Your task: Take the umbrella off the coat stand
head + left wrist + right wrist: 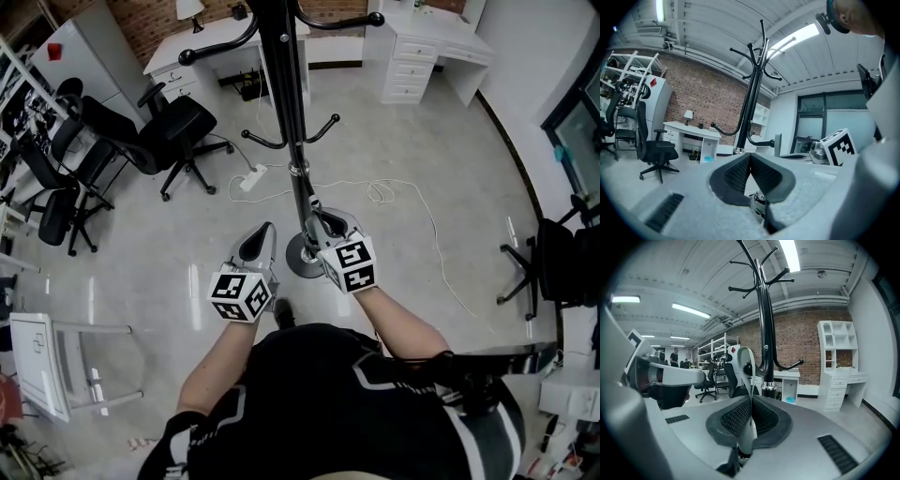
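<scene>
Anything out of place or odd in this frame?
A white cable lies loose across the floor, seemingly running from the power strip past the coat stand, with a tangled loop out in the open. It looks like a trip hazard. Nothing appears spilled or broken.

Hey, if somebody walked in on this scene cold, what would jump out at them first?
The tall black metal coat stand with its curved hooks rises from the middle of the pale glossy floor. The right gripper is shut on a pale grey strap loop close against the stand's pole. The left gripper hovers beside it, shut with nothing between its jaws.
</scene>
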Demonstrator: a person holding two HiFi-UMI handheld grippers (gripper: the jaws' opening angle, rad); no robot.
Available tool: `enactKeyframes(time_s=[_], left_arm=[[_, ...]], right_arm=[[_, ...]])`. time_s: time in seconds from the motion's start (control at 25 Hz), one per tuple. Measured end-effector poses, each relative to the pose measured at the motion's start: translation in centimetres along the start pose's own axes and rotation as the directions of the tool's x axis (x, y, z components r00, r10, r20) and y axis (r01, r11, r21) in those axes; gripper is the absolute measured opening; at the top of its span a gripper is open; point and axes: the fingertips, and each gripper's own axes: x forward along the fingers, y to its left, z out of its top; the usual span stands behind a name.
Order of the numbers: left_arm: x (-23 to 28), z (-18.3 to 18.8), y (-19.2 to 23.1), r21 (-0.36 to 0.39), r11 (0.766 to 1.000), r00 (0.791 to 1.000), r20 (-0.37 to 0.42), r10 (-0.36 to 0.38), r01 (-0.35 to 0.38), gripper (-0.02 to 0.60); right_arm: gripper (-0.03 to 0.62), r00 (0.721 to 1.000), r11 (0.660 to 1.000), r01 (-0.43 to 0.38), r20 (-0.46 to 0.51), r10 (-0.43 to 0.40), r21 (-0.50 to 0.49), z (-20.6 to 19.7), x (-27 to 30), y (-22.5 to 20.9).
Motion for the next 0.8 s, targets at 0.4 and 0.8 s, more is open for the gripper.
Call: enactKeyframes(time_s=[0.4, 0.8], left_arm=[[-2.8, 1.2, -3.5, 0.072, 0.997, 0.999, 0.037, 0.016, -0.019, 0.011], [-6.1, 4.0, -6.9, 0.151, 0.988, 0.998, 0.066, 0.022, -0.032, 0.009]], right_arm=[[0.009, 0.998, 0.998, -0.058, 0.029, 0.058, -0.01, 0.8, -4.3, 0.9], [0.009, 0.989, 0.991, -0.133, 0.058, 0.135, -0.028, 3.5, -9.2, 2.2]])
